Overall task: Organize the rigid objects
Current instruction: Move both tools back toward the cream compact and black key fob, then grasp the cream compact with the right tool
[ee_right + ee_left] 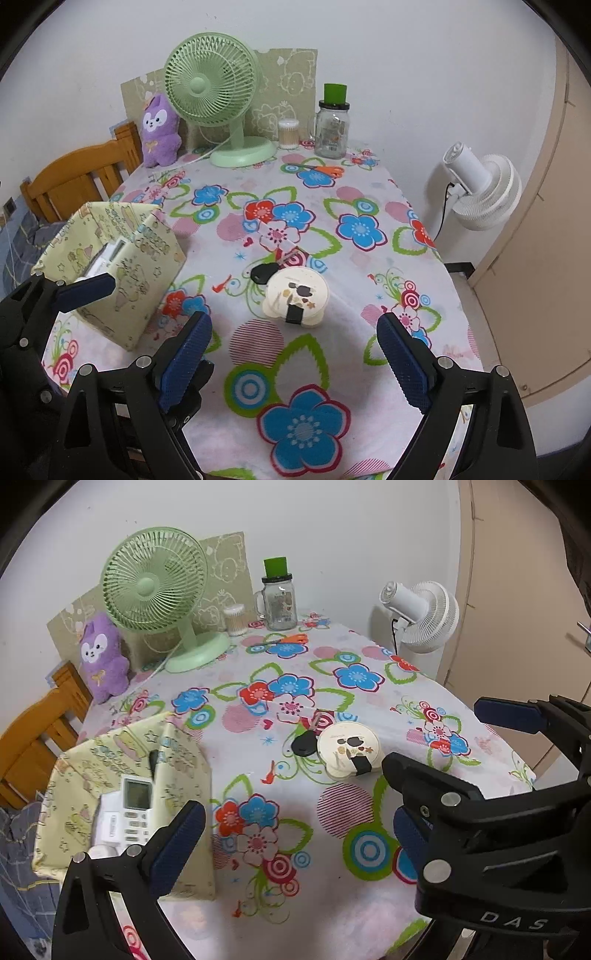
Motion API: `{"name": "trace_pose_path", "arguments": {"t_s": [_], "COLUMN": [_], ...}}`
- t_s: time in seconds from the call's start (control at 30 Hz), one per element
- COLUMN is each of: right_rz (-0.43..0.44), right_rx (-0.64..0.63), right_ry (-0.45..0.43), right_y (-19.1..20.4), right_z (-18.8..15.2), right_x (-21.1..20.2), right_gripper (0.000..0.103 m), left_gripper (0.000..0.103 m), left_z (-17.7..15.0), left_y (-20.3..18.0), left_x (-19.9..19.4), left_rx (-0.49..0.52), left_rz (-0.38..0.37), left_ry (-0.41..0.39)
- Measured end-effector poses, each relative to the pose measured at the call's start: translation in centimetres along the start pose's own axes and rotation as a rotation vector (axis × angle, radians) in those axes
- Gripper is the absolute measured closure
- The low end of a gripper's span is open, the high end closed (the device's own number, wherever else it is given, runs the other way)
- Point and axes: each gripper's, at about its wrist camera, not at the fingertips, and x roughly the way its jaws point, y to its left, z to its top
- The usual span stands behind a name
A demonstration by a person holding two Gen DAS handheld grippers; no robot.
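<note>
Over in the yellow box (pixel 122 775) a remote (pixel 135 812) is already stashed; round case (pixel 297 293) and black key (pixel 263 274) still sit mid-worktop (pixel 332 369). Both grippers' fingers (pixel 186 360) spread, holding nothing.

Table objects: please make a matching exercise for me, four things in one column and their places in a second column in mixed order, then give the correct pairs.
Things:
1. remote control
2. black key
3. scissors
4. purple plush toy

Places:
A. at the far left corner, beside the green fan
B. inside the yellow fabric box
C. touching the round cream case at mid-table
D. lying near the glass jar at the far edge

Pairs: 1-B, 2-C, 3-D, 4-A
</note>
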Motion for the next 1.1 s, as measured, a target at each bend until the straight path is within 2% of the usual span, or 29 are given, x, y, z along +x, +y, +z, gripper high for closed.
{"name": "trace_pose_path", "arguments": {"t_s": [0.43,0.87,1.1], "right_rz": [0.030,0.039,0.065], "right_rx": [0.007,-0.009,0.001], "right_ry": [0.069,0.133,0.170], "right_y": [-2.1,-2.2,-1.9], "right_z": [-0.2,0.2,0.6], "right_x": [5.3,9.8,12.1], "right_gripper": [0.010,0.010,0.010], "left_gripper": [0.003,0.004,0.004], "left_z": [0.2,0.4,0.4], "left_y": [-0.6,-1.1,-0.1], "left_x": [5.1,8.5,9.8], "left_rx": [-0.032,-0.005,-0.042], "left_rz": [-0.039,-0.039,-0.037], "left_ry": [0.047,0.070,0.096]}}
